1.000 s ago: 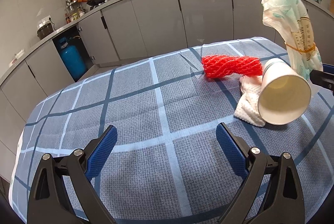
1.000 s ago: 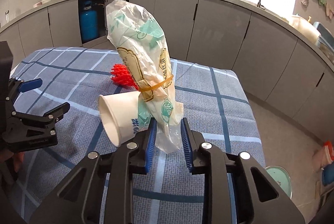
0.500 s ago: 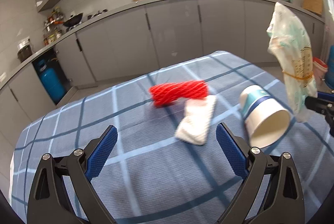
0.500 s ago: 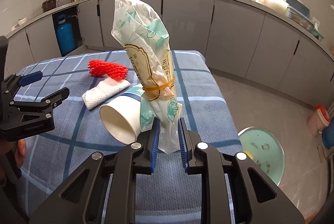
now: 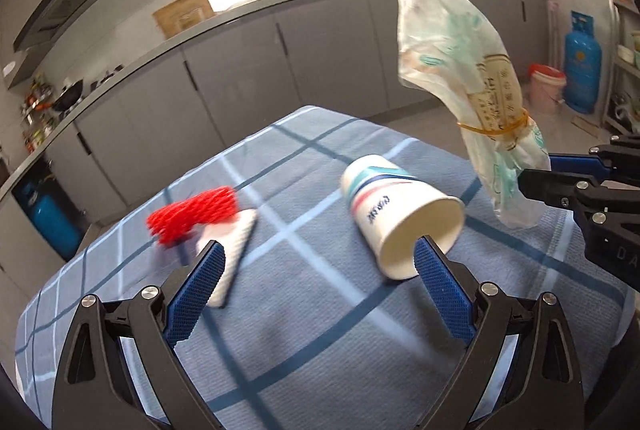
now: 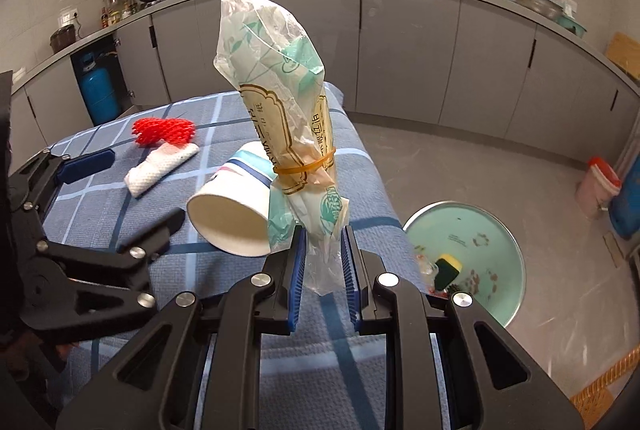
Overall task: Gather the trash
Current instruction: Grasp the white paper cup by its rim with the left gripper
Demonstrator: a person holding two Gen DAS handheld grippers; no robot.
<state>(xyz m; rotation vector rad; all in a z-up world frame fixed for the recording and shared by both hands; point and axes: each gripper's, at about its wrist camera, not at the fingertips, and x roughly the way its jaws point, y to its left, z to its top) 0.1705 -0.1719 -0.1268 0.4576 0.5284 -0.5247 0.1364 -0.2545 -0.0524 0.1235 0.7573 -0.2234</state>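
My right gripper (image 6: 322,270) is shut on the bottom of a crumpled plastic bag (image 6: 280,109) bound with a rubber band, holding it upright above the table's right edge; the bag also shows in the left wrist view (image 5: 460,77). A white paper cup (image 5: 394,213) lies on its side on the blue checked tablecloth (image 5: 320,342), mouth toward me. My left gripper (image 5: 318,278) is open and empty, just before the cup. A red foam net (image 5: 192,216) and a folded white tissue (image 5: 230,250) lie to the left.
A round green bin (image 6: 468,262) with a sponge inside stands on the floor right of the table. Grey cabinets (image 6: 400,53) run behind. A blue gas cylinder (image 5: 578,63) and a pink bucket (image 5: 546,85) stand at the far right.
Both grippers have swung right. The right gripper carries the bag toward the table's right edge, bringing the floor bin into view. The left gripper has closed in on the cup.
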